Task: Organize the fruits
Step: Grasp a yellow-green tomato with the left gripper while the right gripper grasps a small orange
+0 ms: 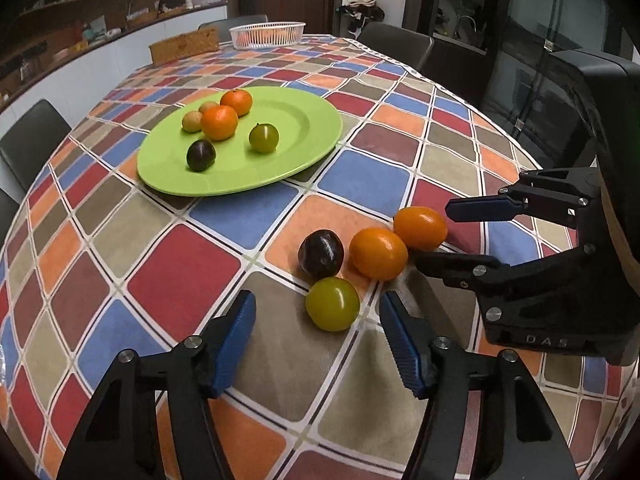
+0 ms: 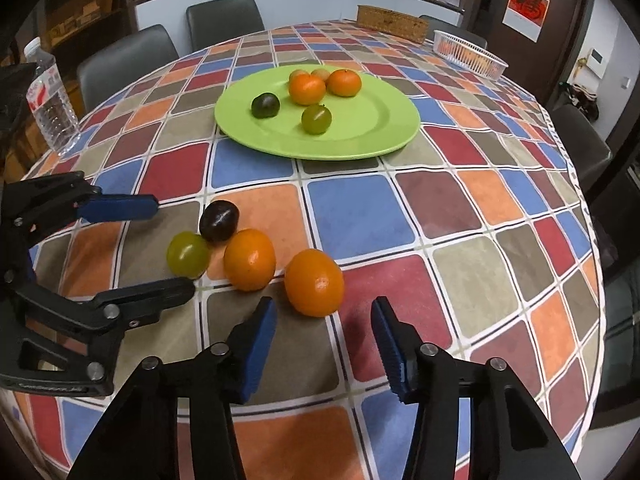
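Nearest the lens: left gripper [image 1: 318, 338], jaws released and wide, blue pads low over the checked tablecloth [image 1: 180, 268], just short of a green plum [image 1: 333, 304]. Touching that plum, a dark plum [image 1: 321, 251]; beside it, two oranges, the nearer [image 1: 378, 253] against the farther [image 1: 420, 222]. Right gripper [image 2: 324, 340], likewise spread and holding nothing, aimed at the closest orange [image 2: 314, 282], pads either side of it but not touching. Farther back on the cloth, a lime-green plate [image 1: 304, 148] bearing two more oranges, a green plum, a dark plum and two small tan fruits. Beyond, near the far edge, a white basket [image 1: 267, 34] and a wicker box [image 1: 185, 45]. At the table's left edge in the right wrist view, a water bottle [image 2: 50, 100].
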A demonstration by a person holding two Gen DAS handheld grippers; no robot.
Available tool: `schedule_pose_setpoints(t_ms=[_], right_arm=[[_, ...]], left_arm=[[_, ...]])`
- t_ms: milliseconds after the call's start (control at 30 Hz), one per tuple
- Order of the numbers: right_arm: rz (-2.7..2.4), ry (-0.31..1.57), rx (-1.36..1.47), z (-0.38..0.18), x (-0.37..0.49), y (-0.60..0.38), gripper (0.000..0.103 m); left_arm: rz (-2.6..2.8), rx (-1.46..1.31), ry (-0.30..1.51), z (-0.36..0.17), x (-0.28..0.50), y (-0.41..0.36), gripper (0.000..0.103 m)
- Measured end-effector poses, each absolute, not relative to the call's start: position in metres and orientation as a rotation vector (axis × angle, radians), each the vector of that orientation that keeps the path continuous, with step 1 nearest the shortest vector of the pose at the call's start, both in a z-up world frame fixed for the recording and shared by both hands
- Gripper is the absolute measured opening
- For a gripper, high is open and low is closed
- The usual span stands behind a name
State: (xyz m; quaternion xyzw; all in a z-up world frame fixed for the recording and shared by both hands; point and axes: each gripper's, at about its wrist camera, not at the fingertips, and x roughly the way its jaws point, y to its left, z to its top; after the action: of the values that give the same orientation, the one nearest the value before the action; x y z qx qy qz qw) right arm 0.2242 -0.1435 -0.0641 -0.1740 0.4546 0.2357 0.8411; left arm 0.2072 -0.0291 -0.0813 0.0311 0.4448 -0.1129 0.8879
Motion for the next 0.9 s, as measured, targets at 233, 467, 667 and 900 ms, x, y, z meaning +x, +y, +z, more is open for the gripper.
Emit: schedule_pose_setpoints(t_ms=[233, 467, 667, 900], right_arm=[[0.506, 0.966, -0.371, -0.069, 0.232, -0.139, 0.044], [0.520, 0.964, -0.360, -0.070, 0.234, -0.137, 0.033], [0.512, 0.959, -0.345, -0.070, 0.232, -0.139, 0.032], [0.508, 0.941, -0.316, -0.062, 0.224, -0.145, 0.032]], left_arm=[[-0.245, 0.046, 0.951, -0.086, 0.217, -0.031, 0.043], [-0.265, 0.026, 0.964, -0.088, 0.218, -0.032, 0.030], [-0.267, 0.024, 0.959, -0.086, 0.215, -0.033, 0.028], [-0.267, 0.023, 0.926, -0.074, 0.208, -0.033, 0.028]])
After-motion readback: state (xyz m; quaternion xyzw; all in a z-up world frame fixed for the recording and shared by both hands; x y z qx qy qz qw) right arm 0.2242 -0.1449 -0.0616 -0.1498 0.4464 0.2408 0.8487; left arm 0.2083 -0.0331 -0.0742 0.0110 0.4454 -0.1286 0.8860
